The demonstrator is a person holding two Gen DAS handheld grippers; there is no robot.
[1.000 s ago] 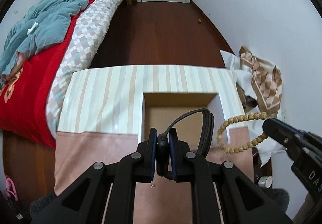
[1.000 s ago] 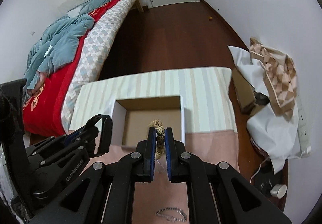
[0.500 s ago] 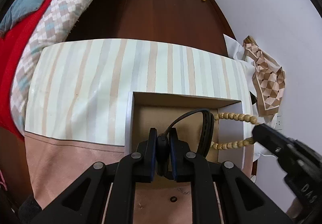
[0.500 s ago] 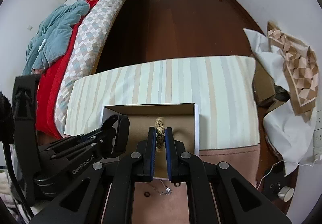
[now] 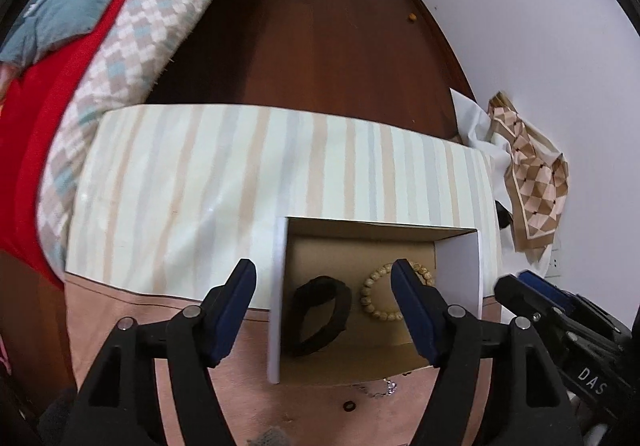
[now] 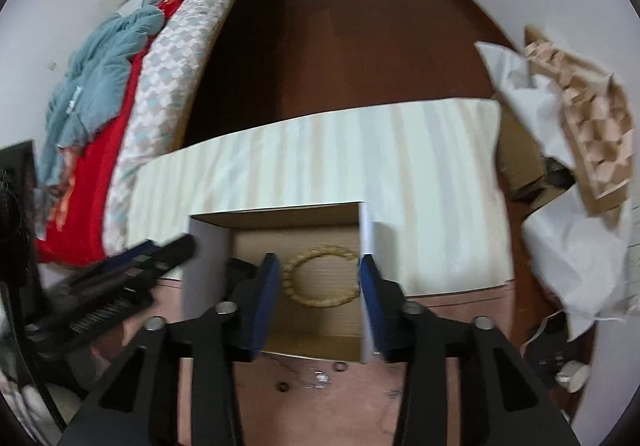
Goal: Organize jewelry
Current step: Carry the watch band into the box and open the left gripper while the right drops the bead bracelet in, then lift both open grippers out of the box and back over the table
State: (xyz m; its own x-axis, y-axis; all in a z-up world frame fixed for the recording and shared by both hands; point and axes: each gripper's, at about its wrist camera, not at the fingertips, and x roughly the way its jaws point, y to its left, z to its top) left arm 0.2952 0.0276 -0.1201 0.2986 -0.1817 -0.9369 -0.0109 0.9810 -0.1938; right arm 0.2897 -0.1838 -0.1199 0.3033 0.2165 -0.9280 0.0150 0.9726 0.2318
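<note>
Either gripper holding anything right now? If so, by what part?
Nothing is held. Left gripper and right gripper are both open and empty. The black band and bead bracelet lie loose side by side in the box.

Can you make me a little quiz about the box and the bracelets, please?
1. True or false: the black band bracelet lies inside the open cardboard box.
2. What lies beside it in the box? A) round wooden bead bracelet B) gold watch C) pink ring
3. Fill in: the left gripper and the right gripper both have their jaws ____.

Key: 1 true; 2 A; 3 open. A thin silver chain waits on the pink cloth in front of the box.
</note>
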